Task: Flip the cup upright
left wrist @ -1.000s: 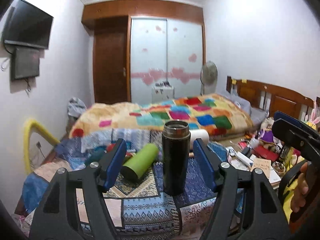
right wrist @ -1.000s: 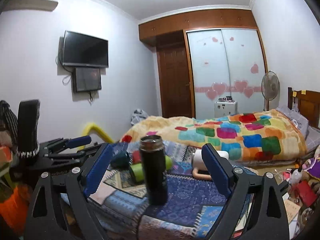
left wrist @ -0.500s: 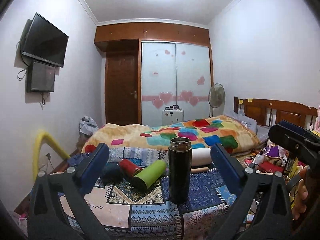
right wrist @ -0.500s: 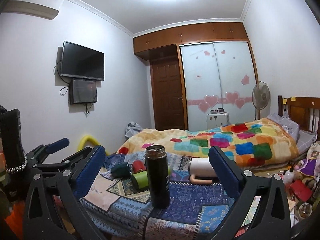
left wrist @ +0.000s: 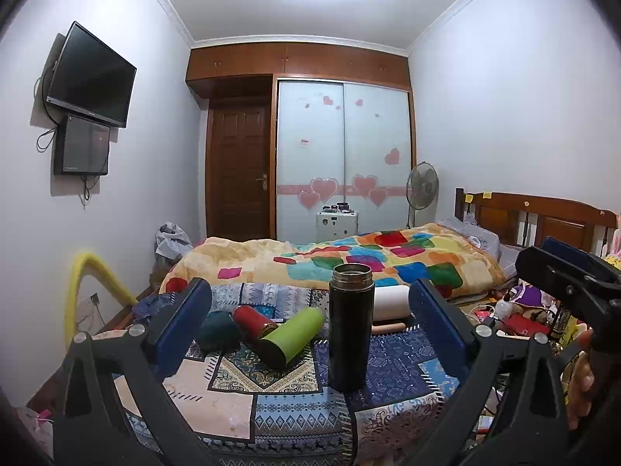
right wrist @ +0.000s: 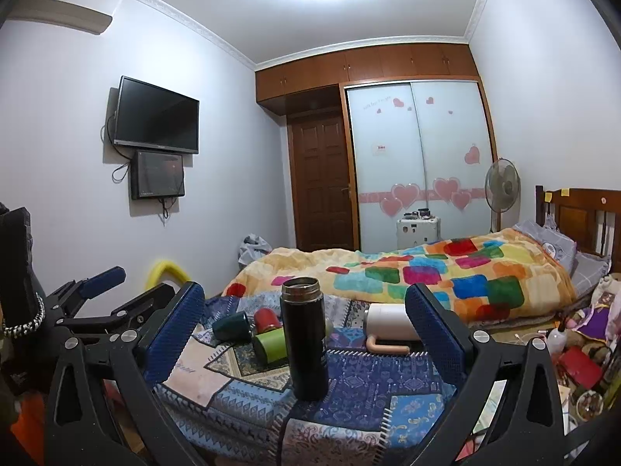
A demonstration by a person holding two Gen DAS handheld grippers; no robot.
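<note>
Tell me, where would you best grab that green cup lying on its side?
Grip the green cup across its round body near the middle, coming from above, probably. It lies flat on the patterned cloth, and the red cup crowds one side.

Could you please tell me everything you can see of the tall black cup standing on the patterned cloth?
The black cup is a tall, slim cylinder with a glossy dark body and a metal-looking band around its open mouth; no lid shows. It stands upright, mouth up, on the patchwork cloth. Only the cloth touches it. The green cup lies on its side to its left, and the white cup lies behind it. The left gripper and the right gripper are both open and apart from it.
</note>
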